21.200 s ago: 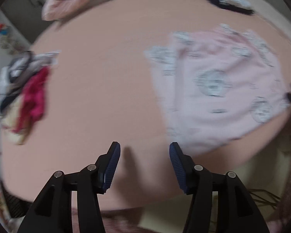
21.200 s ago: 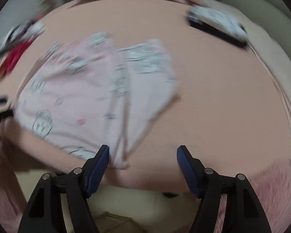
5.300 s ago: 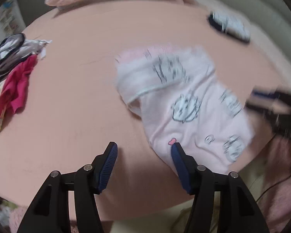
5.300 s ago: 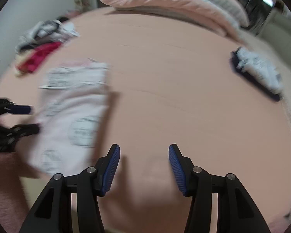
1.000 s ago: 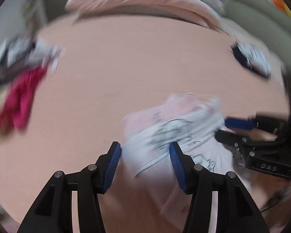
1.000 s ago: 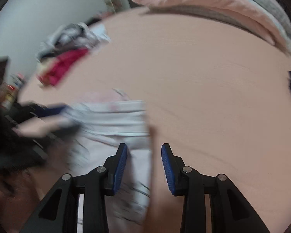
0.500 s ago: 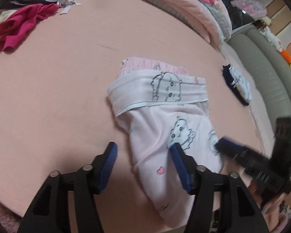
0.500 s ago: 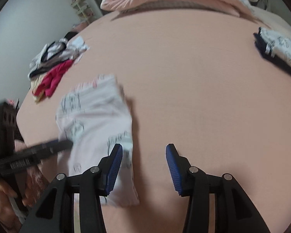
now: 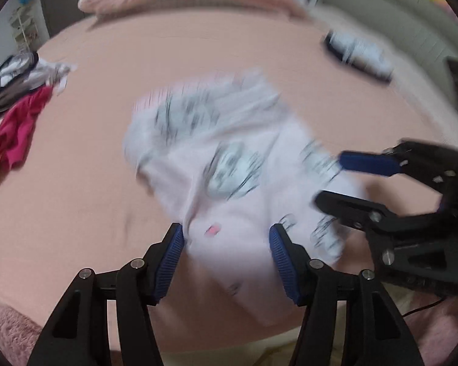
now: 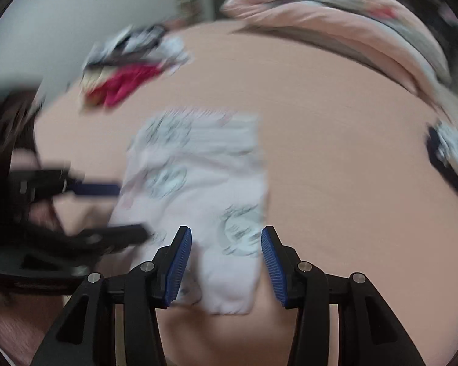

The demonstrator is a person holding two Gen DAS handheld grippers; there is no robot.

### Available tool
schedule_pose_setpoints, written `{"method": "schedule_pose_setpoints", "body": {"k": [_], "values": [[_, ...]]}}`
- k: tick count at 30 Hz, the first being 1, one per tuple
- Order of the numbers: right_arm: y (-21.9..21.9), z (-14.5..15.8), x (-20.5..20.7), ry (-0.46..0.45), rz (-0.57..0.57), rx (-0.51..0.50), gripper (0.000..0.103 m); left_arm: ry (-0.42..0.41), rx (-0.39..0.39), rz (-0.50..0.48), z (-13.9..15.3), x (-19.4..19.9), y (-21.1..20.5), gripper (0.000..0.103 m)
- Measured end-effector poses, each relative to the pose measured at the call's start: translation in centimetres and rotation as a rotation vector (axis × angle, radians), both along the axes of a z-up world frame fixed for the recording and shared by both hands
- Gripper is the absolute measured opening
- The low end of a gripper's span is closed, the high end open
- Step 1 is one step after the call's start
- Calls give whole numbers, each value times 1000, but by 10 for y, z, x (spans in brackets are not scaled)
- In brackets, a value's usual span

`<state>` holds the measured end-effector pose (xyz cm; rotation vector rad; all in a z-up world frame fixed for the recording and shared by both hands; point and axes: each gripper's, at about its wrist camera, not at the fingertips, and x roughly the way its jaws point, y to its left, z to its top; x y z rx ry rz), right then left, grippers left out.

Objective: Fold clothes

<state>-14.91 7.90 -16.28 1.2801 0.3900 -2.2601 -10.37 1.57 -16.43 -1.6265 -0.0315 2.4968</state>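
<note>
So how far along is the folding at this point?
Done: one folded dark-edged garment lies at the far side of the bed. In hand: the pink printed garment lies partly folded; the left gripper and right gripper are open over its near end, gripping nothing. Left: finishing it, then the unfolded pile.

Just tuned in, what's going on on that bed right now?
A person with a handheld gripper in each hand is folding a pale pink printed garment on the peach bed. It lies partly folded, its far end turned over. The left gripper and right gripper both hover open over its near end; neither grips the cloth. An unfolded pile of clothes waits on the far left, and a folded dark-edged item sits on the far right.
</note>
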Motion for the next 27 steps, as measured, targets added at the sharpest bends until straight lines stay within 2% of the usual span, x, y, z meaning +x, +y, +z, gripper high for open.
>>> {"method": "schedule_pose_setpoints", "body": {"k": [1, 3, 4, 6, 7, 8, 10, 12, 14, 16, 17, 18, 20, 22, 24, 26, 27], "values": [[0, -8, 0, -16, -1, 29, 47, -27, 11, 20, -3, 1, -8, 58], [17, -9, -11, -74, -60, -15, 55, -30, -18, 47, 2, 5, -20, 59], [27, -5, -16, -80, -105, -15, 56, -22, -25, 58, 7, 8, -23, 59], [44, 4, -19, 12, -207, 102, 55, 18, -35, 50, 17, 14, -19, 56], [51, 10, -21, 41, -243, 120, 53, 35, -10, 24, 20, 17, -13, 56], [57, 15, -21, 29, -256, 68, 53, 52, 20, -5, 23, 20, -7, 56], [59, 25, -16, -24, -221, -64, 53, 59, 78, -65, 23, 23, 8, 56], [51, 28, 0, -40, -123, -97, 53, 29, 34, -99, 12, 26, 21, 56], [46, 27, 11, -54, -59, -94, 53, -14, -56, -112, 2, 31, 20, 59], [52, 11, 8, -65, -92, 17, 53, -55, 12, -58, 1, 36, 0, 59], [57, 9, 4, -83, -118, 16, 53, -65, 58, -15, 2, 37, -13, 59], [64, 16, -3, -102, -164, -30, 53, -64, 114, 29, 3, 39, -26, 59], [75, 36, -6, -23, -226, -47, 53, -50, 214, 131, 3, 39, -51, 58], [79, 52, -5, 21, -233, -105, 53, -49, 300, 164, -1, 36, -57, 58], [82, 55, -6, -19, -244, -200, 53, -43, 359, 163, -5, 29, -55, 58], [95, 50, -7, -60, -274, -227, 53, -23, 417, 166, -13, 30, -54, 58], [101, 47, -7, -75, -285, -230, 53, -21, 419, 178, -14, 24, -54, 58]]}}
